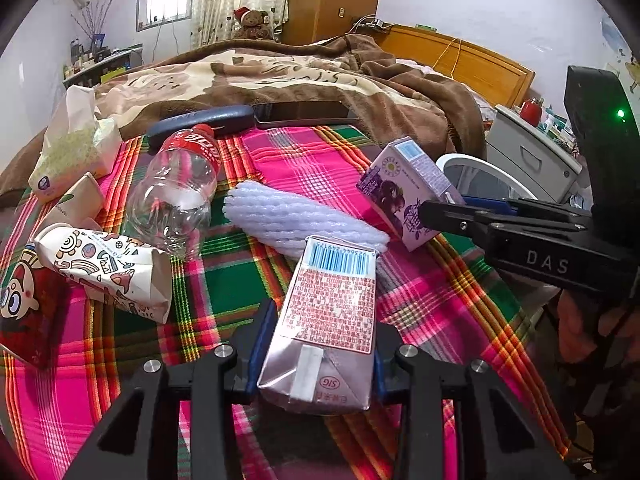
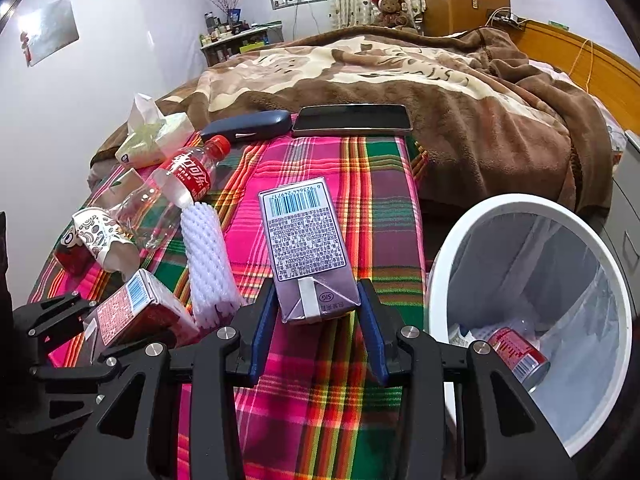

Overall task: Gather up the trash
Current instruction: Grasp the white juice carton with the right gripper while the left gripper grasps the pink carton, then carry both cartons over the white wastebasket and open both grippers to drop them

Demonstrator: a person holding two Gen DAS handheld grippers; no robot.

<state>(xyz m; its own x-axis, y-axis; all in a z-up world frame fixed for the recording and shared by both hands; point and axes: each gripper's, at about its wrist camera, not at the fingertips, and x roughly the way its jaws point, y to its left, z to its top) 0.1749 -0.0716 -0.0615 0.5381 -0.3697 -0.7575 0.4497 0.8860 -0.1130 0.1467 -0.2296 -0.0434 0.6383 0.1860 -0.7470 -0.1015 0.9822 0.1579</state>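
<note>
A red drink carton (image 1: pixel 332 304) lies between the blue pads of my left gripper (image 1: pixel 324 320), which is shut on it low over the plaid cloth (image 1: pixel 224 280). In the right wrist view this carton (image 2: pixel 136 312) and the left gripper (image 2: pixel 104 328) show at the lower left. My right gripper (image 2: pixel 318 292) is shut on a purple drink carton (image 2: pixel 304 236), barcode side up. From the left wrist view the purple carton (image 1: pixel 400 188) sits tilted in the right gripper (image 1: pixel 432 208). A white bin (image 2: pixel 532 204) stands just right of it.
An empty cola bottle (image 1: pixel 176 196), a white foam sleeve (image 1: pixel 296 220), a crumpled paper cup (image 1: pixel 108 268), a red snack bag (image 1: pixel 24 300) and a tissue pack (image 1: pixel 72 148) lie on the cloth. A phone (image 2: pixel 352 120) and glasses case (image 2: pixel 248 126) rest by the brown blanket (image 2: pixel 460 92). A red can (image 2: pixel 516 352) is in the bin.
</note>
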